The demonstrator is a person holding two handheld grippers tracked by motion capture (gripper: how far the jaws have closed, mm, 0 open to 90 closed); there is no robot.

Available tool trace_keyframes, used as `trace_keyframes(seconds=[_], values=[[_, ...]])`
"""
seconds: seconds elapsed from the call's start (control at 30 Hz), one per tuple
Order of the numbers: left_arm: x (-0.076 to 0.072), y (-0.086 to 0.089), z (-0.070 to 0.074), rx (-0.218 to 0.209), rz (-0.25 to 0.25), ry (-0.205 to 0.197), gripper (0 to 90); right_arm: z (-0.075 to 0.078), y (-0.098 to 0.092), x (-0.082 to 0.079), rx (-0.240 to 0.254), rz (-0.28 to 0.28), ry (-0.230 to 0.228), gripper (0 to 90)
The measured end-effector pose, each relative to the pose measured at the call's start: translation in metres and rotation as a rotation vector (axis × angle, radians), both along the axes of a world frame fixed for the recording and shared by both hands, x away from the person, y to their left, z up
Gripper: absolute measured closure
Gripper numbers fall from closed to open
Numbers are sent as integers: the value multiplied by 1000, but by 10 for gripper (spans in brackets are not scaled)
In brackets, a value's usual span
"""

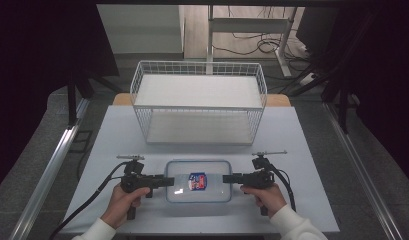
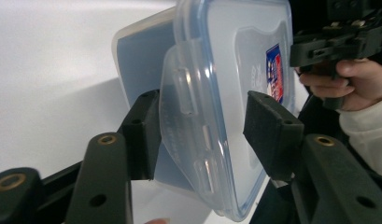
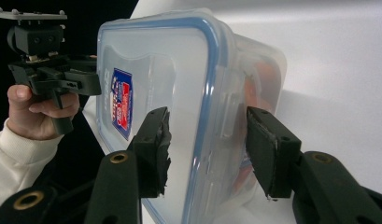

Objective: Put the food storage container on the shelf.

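Note:
A clear plastic container (image 1: 198, 189) with a blue-sealed lid and a small red and blue label (image 1: 197, 181) lies flat on the white table (image 1: 142, 135), near its front edge. My left gripper (image 1: 170, 181) stands open at the container's left end. In the left gripper view, the gripper (image 2: 205, 135) straddles the lid's side latch (image 2: 188, 116) with its jaws apart. My right gripper (image 1: 226, 178) is open at the right end, and in the right gripper view (image 3: 209, 149) its jaws sit on either side of the lid edge and latch (image 3: 226, 116). Something orange (image 3: 265, 79) shows through the wall.
A white wire basket (image 1: 198, 70) with two shelves stands behind the container at the table's middle back. A black cable trails off each gripper toward the front. The person's hands (image 1: 123, 199) hold the grippers near the front edge. Dark floor surrounds the table.

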State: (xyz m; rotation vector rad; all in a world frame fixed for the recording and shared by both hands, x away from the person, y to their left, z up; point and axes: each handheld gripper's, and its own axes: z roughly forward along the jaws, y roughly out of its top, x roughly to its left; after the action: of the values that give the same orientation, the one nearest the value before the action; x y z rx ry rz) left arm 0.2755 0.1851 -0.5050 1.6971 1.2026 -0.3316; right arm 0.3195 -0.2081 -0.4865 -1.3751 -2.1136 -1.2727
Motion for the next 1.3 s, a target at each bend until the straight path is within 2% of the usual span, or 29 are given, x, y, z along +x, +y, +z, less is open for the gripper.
trace_keyframes(seconds=[0.3,0.53,0.6,0.73,1.1,1.3], values=[[0,0,3,11,10,-9,484,3,3,-2,-8,-6,-12,520],[5,-2,9,10,5,-29,484,12,1,-1,-10,-15,-52,521],[8,-3,11,11,3,-35,484,16,0,1,-13,-16,-77,521],[10,-2,12,9,2,-38,484,19,1,2,-17,-14,-89,522],[26,-4,17,14,-6,-56,485,24,0,12,-21,-23,-114,522],[37,-3,19,1,-2,-60,486,26,0,20,-20,-28,-126,522]])
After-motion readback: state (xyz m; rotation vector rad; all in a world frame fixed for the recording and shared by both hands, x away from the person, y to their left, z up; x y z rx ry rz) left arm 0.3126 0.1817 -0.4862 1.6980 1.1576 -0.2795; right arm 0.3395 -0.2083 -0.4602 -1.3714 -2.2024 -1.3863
